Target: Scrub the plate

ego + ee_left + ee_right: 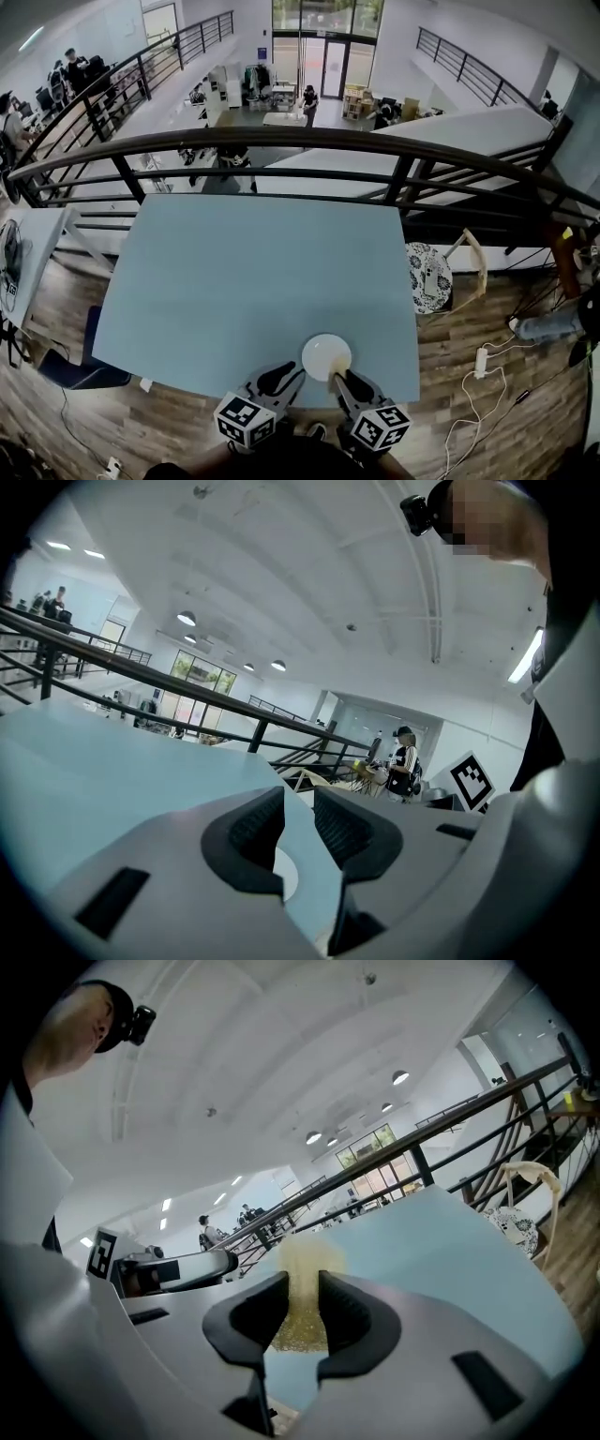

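Note:
A small white plate [326, 356] lies on the light blue table [244, 281], close to its front edge. My left gripper [292, 371] reaches the plate's left rim; in the left gripper view my left gripper [298, 803] has a narrow gap between its jaws. A sliver of white plate [287, 876] shows low in that gap, and nothing is clamped. At the plate's near right edge sits my right gripper [337, 378]. The right gripper view has my right gripper [302, 1283] shut on a yellow sponge [305, 1309] that sticks out past the pads.
A black railing [309, 141] runs behind the table, with a drop to a lower floor beyond. A patterned round stool [429, 277] stands right of the table. Cables and a power strip [483, 361] lie on the wood floor. A person [405, 763] stands far off.

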A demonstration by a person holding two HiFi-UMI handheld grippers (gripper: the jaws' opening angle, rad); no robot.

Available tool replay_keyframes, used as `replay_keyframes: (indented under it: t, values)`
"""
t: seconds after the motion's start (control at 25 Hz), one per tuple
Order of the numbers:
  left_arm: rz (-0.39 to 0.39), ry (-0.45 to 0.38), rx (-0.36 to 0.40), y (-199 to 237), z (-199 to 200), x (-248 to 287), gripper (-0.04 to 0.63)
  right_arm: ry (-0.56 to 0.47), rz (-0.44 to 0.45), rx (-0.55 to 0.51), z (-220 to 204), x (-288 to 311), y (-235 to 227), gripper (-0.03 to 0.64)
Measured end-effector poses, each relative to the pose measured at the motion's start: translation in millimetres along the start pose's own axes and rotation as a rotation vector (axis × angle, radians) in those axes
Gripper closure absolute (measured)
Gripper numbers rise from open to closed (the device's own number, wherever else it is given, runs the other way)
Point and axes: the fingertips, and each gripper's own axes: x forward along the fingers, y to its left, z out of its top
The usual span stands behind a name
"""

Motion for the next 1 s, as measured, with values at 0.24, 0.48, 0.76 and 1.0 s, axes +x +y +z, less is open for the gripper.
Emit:
replay_keyframes:
  t: [0.24,0.48,0.76,1.0]
  values:
    - [-0.034,0.025,0.012,40,-3,4,0.486,0.041,-0.074,0.02,-13,43,-7,0.512]
    - [-0.022,0.099,0.014,87,-35,23,0.488,0.06,-0.148,-0.03,-20,86,-35,0.512]
    - [0.088,0.259,-0.212,135,-102,81,0.488,0.166,-0.149,0.004,-49,127,-102,0.512]
    - [0.091,0.414,-0.348,130,-172,120,0.483,0.241,-0.141,-0.039,-66,136,-136,0.512]
